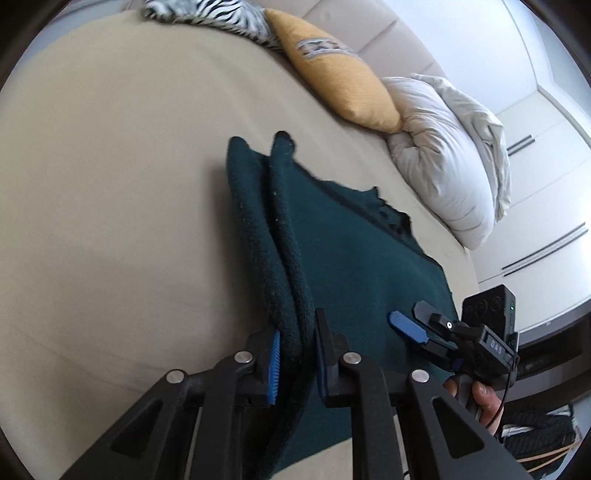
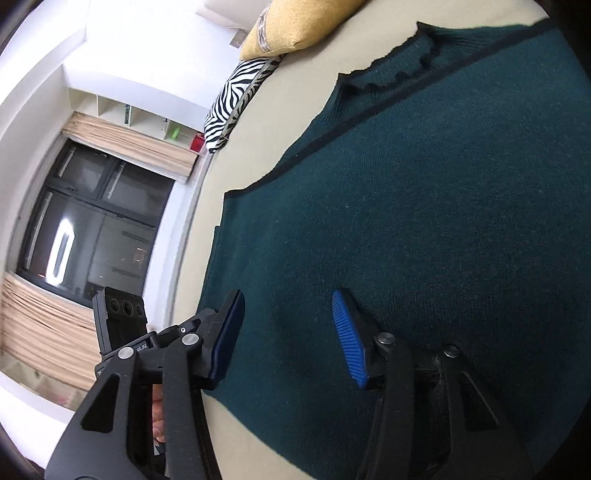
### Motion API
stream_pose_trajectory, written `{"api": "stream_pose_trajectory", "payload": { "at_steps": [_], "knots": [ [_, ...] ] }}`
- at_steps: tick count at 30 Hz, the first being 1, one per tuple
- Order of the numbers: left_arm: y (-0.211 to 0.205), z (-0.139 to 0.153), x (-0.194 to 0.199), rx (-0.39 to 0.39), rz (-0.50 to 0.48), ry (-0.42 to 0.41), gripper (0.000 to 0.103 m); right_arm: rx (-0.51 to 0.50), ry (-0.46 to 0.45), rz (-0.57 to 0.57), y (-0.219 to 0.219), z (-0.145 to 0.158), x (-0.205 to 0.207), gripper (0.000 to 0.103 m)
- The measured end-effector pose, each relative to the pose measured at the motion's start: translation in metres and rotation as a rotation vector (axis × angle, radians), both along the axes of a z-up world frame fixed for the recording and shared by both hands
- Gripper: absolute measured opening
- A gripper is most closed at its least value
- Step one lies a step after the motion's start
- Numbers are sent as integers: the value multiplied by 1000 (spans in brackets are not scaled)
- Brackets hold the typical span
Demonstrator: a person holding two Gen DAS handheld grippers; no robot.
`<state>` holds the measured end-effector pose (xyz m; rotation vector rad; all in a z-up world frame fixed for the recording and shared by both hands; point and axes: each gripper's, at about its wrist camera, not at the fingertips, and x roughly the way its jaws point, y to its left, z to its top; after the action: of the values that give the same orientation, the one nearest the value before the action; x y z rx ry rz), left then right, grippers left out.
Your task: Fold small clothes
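A dark green knitted sweater (image 1: 354, 240) lies on a beige bed (image 1: 110, 184). My left gripper (image 1: 295, 354) is shut on a folded-over edge of the sweater (image 1: 284, 258), which runs up from between its blue pads. My right gripper (image 1: 410, 321) hovers open just above the sweater's flat body at the right. In the right wrist view the sweater (image 2: 424, 203) lies flat with its ribbed collar (image 2: 399, 70) at the top, and the right gripper (image 2: 291, 332) is open and empty over it. The left gripper's body (image 2: 122, 325) shows at the lower left.
A yellow cushion (image 1: 332, 70), a zebra-print cushion (image 1: 210, 14) and a white pillow (image 1: 450, 155) line the bed's far edge. White wardrobe doors (image 1: 546, 206) stand at the right. A dark window with beige blinds (image 2: 85, 240) is beyond the bed.
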<state>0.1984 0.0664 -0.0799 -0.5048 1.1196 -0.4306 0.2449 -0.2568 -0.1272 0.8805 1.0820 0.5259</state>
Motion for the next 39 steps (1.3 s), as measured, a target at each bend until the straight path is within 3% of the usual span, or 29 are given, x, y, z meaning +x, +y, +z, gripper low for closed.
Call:
{"api": "stream_pose_trajectory", "payload": {
  "at_steps": [4,8,12,15,17,21,23,29,33,35,37,39],
  "knots": [
    [-46,36,1,22,-69,-56,16,91,-10,-86,-41,10,-6,49],
    [-121,56,7,7,-166,-91,16,207,-2,-165,-101,6,-15,51],
    [-209,36,17,-28,-261,-76,18,276,37,-218,-154,-12,-25,50],
    [-243,-1,18,-96,-288,45,21,346,43,-242,-174,-22,-27,50],
    [-241,10,2,-162,-313,5,21,364,44,-236,-179,-25,-28,50],
    [-204,48,-15,-177,-294,-132,27,316,51,-202,-178,-22,-23,50],
    [-183,54,-12,-141,-245,-165,28,277,66,-196,-177,-18,-21,50],
    [-131,18,-20,-111,-170,-99,27,109,163,-189,-159,-3,-17,50],
    [-129,8,-25,-108,-174,-83,27,9,194,-142,-134,7,-5,50],
    [-132,10,-24,-99,-179,-91,27,-68,186,-119,-123,15,0,21],
    [-133,13,-24,-99,-187,-101,28,-118,180,-112,-118,22,3,11],
    [-138,16,-23,-93,-188,-110,32,-149,154,-111,-119,31,2,11]
  ]
}}
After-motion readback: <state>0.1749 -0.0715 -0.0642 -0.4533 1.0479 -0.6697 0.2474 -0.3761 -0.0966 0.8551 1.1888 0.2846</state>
